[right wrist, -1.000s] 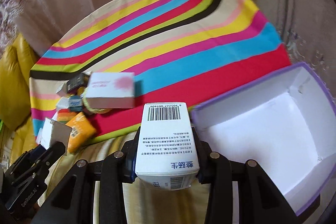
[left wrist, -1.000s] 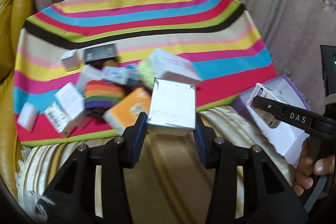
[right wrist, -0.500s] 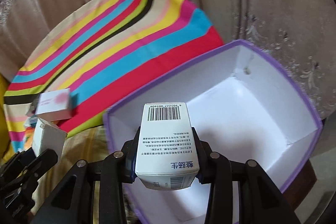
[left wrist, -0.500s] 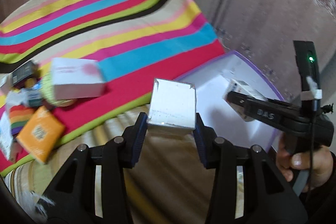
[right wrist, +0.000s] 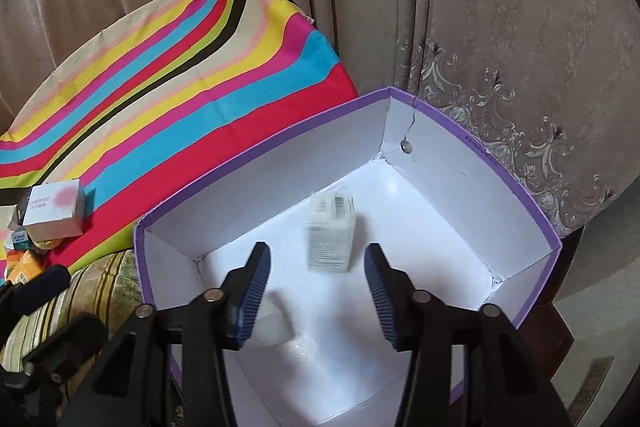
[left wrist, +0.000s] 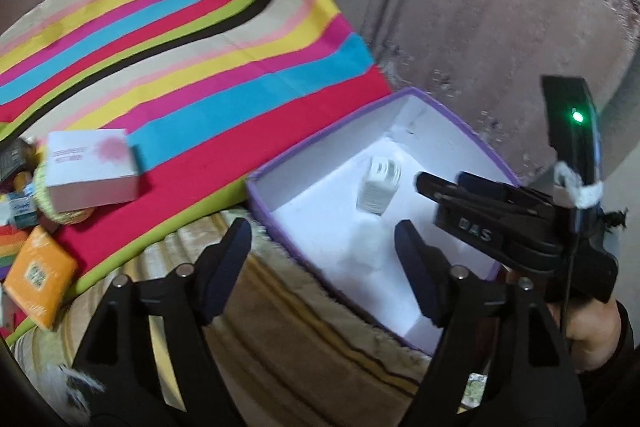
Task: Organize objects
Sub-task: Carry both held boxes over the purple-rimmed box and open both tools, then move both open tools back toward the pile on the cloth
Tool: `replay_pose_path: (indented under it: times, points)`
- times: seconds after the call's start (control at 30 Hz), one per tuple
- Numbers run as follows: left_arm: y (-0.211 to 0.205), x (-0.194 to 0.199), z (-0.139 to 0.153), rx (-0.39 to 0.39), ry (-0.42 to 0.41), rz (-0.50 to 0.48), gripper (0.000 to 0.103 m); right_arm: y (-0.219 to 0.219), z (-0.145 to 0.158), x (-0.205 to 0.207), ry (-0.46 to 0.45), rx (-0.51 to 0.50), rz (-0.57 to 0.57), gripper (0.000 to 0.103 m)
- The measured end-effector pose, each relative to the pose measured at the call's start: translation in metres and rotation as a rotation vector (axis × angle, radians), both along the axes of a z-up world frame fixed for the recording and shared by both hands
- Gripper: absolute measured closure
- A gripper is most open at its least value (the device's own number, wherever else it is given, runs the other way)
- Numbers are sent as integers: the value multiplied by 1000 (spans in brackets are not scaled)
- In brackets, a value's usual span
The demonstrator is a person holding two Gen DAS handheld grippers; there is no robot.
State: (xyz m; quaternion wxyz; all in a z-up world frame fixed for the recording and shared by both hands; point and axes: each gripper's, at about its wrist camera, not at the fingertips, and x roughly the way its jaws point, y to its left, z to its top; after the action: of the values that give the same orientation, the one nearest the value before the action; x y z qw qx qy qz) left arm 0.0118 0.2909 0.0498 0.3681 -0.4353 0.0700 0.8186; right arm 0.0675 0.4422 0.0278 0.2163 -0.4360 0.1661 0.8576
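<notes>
A purple storage box (right wrist: 520,195) with a white inside stands open under both grippers; its near rim (left wrist: 256,195) also shows in the left wrist view. My right gripper (right wrist: 316,255) hangs over it with jaws opening, and the barcode carton (right wrist: 330,233) sits blurred and loose below them, clear of both pads. The same carton (left wrist: 378,189) shows just ahead of the right gripper (left wrist: 440,183). My left gripper (left wrist: 322,235) is over the box's near left part, its jaws opening with nothing pressed between them. A blurred white square box (right wrist: 272,323) lies inside the storage box's near left.
A striped cloth (left wrist: 200,87) covers the surface to the left, with a pink-spotted white box (left wrist: 90,167), an orange packet (left wrist: 38,275) and several small items. A beige striped cushion (left wrist: 300,327) lies in front. Curtains (right wrist: 500,27) hang close behind. A hand (left wrist: 592,327) holds the right gripper.
Both grippers swung right from the cloth to above the purple box. Both then opened: the white square box left the left jaws and the barcode carton left the right jaws.
</notes>
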Motion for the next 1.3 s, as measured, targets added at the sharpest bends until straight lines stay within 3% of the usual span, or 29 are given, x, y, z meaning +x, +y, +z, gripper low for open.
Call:
replay_pose_path:
  times: [0.2,0.43,0.53,0.7,0.93,1.2,1.3]
  points:
    - [-29,-9,8,-140,90,225,23,-11,6,-1,11,12,29,34]
    - [-86,-20,11,-213,107,453,23,-40,17,-12,10,49,123,26]
    - [-110,-19,12,-231,116,499,23,-58,26,-16,36,75,175,18]
    - [-146,-16,12,-220,104,570,23,-88,39,-21,61,134,279,17]
    - [-172,-15,10,-233,95,629,23,-127,44,-33,76,136,398,17]
    - [-207,-21,3,-238,85,691,23,-166,40,-52,77,30,500,17]
    - [-229,-21,2,-170,59,709,23,-180,40,-57,88,12,522,17]
